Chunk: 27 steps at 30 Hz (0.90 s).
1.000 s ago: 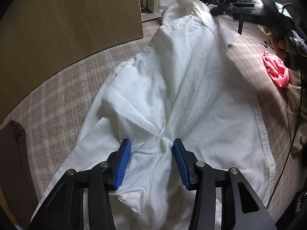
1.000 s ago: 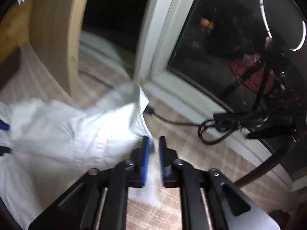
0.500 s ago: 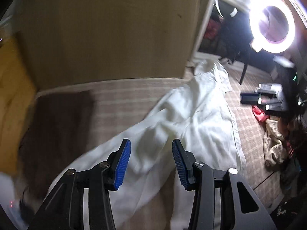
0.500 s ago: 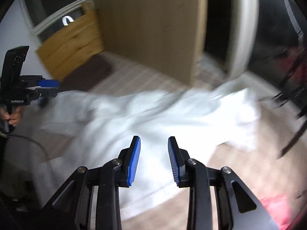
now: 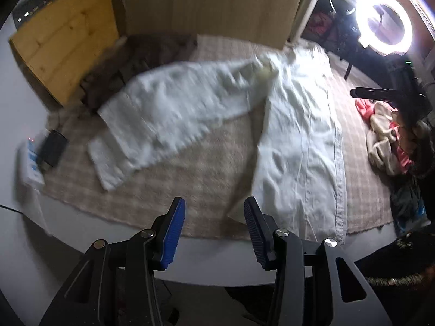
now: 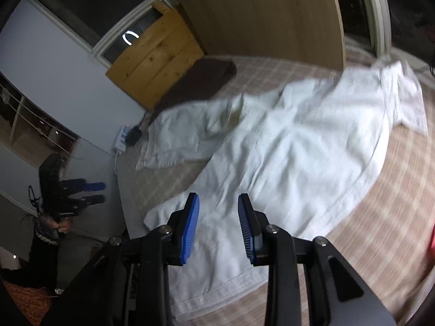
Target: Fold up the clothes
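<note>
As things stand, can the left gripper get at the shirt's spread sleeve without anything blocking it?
Probably yes. The left gripper is open and empty, and only bare checked blanket lies between it and the white sleeve. The dark cloth sits beyond the sleeve, out of the way.

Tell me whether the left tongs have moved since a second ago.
Yes. The left tongs pulled back off the white shirt and now hang, open and empty, over the near edge of the checked blanket.

Both wrist views high, angled down, sharing white shirt (image 5: 296, 135)
</note>
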### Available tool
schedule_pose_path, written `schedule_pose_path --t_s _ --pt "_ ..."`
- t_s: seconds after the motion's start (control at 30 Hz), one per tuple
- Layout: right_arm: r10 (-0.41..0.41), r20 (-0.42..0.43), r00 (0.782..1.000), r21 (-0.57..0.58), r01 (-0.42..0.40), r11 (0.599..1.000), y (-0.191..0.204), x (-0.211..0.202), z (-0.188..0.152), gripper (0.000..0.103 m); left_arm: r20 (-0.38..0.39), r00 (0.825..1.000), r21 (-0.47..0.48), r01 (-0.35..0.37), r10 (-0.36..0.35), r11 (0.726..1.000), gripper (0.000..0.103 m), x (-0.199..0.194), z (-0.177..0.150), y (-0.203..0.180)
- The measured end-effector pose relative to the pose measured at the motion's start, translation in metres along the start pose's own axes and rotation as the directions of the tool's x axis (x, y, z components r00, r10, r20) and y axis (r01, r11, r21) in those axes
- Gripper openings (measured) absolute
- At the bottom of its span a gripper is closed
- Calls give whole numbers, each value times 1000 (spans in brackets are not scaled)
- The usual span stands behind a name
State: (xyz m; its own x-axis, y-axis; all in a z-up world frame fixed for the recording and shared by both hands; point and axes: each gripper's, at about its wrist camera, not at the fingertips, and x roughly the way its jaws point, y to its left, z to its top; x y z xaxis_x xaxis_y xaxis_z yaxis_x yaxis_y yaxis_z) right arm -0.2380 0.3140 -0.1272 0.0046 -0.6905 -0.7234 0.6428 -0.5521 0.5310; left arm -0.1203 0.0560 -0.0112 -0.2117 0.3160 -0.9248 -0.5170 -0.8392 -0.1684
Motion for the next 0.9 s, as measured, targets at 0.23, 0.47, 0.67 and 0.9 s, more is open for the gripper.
schedule_pose_path --t_s 0.23,0.47,0.67,0.9 --pt "-41 -125 991 4 42 999 44 77 -88 29 -179 984 155 24 5 988 43 91 2 -32" --pt "-212 -104 972 158 227 961 47 71 -161 33 -228 972 231 117 -63 966 44 105 0 -29" --pt "-219 -35 975 403 214 890 56 62 -214 40 -274 950 295 232 -151 927 46 109 2 -41" --pt "-280 3 960 444 250 860 100 73 -240 40 -319 933 375 283 -164 883 30 107 -4 -60"
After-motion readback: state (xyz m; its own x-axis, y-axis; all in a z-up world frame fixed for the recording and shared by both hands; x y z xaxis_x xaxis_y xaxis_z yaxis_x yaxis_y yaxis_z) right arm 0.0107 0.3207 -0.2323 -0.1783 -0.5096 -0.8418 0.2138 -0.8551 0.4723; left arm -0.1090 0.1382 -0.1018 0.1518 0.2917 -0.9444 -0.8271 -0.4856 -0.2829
